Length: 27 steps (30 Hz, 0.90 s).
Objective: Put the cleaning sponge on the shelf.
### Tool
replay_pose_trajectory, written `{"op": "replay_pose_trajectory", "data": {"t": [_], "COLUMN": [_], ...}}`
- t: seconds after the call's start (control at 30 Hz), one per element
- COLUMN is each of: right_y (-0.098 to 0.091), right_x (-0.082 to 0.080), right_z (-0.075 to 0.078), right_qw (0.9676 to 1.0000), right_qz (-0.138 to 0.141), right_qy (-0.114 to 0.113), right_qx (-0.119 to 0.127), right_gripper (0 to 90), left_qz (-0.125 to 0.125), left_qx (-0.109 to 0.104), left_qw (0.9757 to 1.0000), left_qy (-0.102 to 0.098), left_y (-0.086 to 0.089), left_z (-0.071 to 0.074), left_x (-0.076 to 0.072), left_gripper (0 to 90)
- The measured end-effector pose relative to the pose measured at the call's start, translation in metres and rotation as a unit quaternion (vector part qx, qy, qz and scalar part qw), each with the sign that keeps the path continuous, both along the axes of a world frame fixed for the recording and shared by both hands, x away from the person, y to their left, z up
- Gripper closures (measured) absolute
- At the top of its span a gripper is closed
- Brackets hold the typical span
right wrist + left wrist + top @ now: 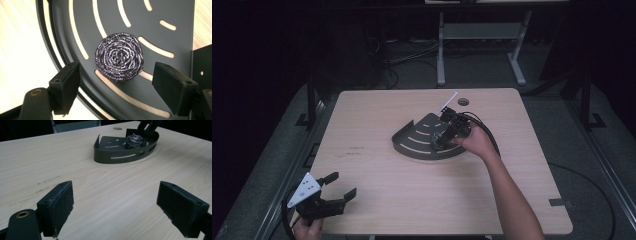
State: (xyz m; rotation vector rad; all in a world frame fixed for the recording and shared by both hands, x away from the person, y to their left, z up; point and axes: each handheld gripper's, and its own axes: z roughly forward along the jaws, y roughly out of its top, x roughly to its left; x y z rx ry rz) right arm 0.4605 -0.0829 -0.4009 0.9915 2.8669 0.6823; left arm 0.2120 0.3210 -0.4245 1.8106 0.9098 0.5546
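Note:
A dark quarter-round corner tray with curved slots lies near the middle of the light wood table. A round steel-wool scourer rests on the tray's floor; the left gripper view has the scourer inside the tray. My right gripper hovers over the tray, open, its jaws either side of the scourer and clear of it. My left gripper is open at the table's front left corner, holding nothing.
A round cable hole is at the table's far edge, with a white strip beside it. The right gripper's cable loops over the table behind the tray. Desk legs stand beyond the table.

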Motion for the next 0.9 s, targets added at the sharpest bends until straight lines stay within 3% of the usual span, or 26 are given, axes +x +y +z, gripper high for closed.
{"op": "replay_pose_trajectory", "data": {"t": [0.9], "right_y": [-0.023], "right_x": [-0.022], "right_z": [0.008], "right_qw": [0.9999], "right_qz": [0.006], "right_qy": [-0.010], "right_qx": [0.006], "right_gripper": [22.1], "left_qz": [-0.002], "left_qx": [0.004], "left_qw": [1.0000], "left_qy": [0.000], "left_y": [-0.002], "left_z": [0.000], "left_x": [0.001], "left_gripper": [13.2]}}
